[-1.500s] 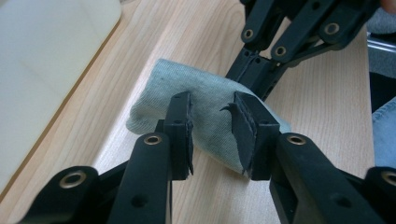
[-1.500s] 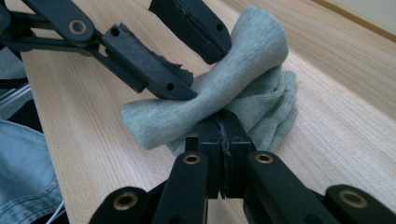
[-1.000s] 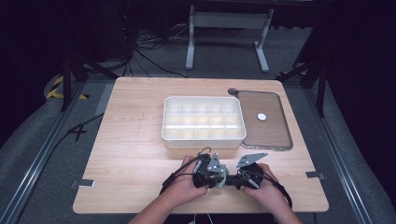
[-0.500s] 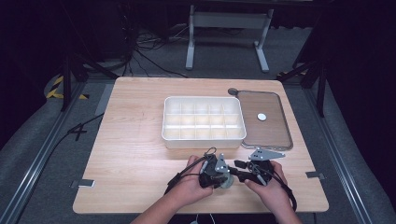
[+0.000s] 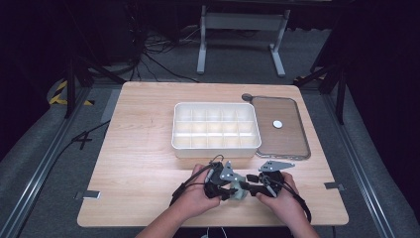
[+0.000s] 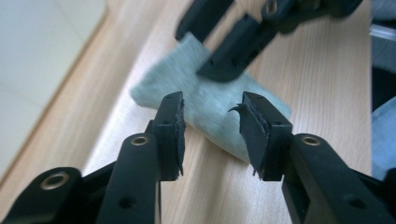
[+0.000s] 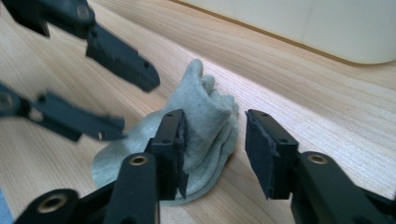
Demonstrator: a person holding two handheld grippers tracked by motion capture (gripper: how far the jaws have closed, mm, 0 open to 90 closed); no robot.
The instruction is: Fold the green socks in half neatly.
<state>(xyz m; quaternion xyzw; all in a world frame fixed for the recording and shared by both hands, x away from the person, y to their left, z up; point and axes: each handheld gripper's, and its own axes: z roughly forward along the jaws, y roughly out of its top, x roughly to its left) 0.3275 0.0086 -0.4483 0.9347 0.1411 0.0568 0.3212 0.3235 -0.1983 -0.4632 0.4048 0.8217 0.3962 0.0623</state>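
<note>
The small grey-green knitted sock [image 7: 196, 126] lay crumpled on the pale wooden table [image 5: 143, 163], just in front of the white compartmented plastic box [image 5: 216, 128]. Both the left gripper [image 6: 212, 123] and right gripper [image 7: 214, 140] had just been opening, pads clear of the cloth. Regripping a single layer risked dragging the loose fabric instead of lifting it, I judged.

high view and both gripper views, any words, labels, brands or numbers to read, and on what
None: no readable text in any view.
The box, the lid with its white round spot, the grey cloth, the table and both grippers, left gripper and right gripper, bear no lettering.
</note>
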